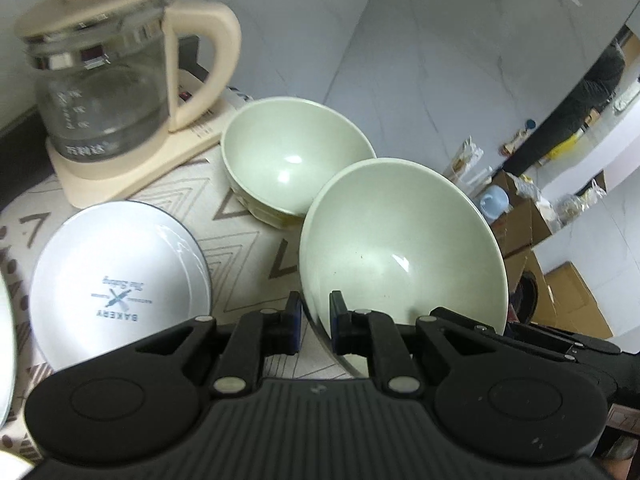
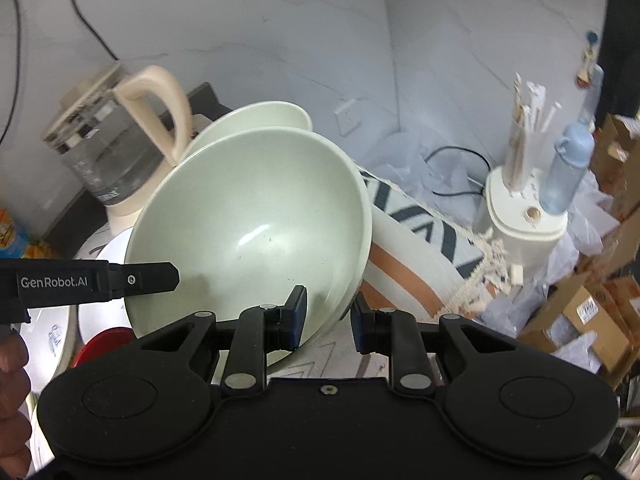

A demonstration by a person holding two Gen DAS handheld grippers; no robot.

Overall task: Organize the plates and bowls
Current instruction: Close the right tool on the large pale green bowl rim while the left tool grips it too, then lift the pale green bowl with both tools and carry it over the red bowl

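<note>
My left gripper (image 1: 315,320) is shut on the near rim of a pale green bowl (image 1: 404,248) and holds it tilted above the patterned cloth. My right gripper (image 2: 329,316) straddles the right rim of the same bowl (image 2: 256,224), one finger inside and one outside; I cannot tell whether its pads press the rim. A second pale green bowl (image 1: 292,156) stands behind it, also in the right wrist view (image 2: 256,118). A white plate printed "BAKERY" (image 1: 120,276) lies to the left. The left gripper's body (image 2: 92,280) shows in the right wrist view.
A glass kettle with a cream handle (image 1: 120,76) stands on its base at the back left, also in the right wrist view (image 2: 116,148). Another plate's edge (image 1: 6,344) is at far left. A red item (image 2: 104,344), a chopstick holder (image 2: 524,184), a blue bottle (image 2: 568,168) and cardboard boxes (image 2: 592,312) surround.
</note>
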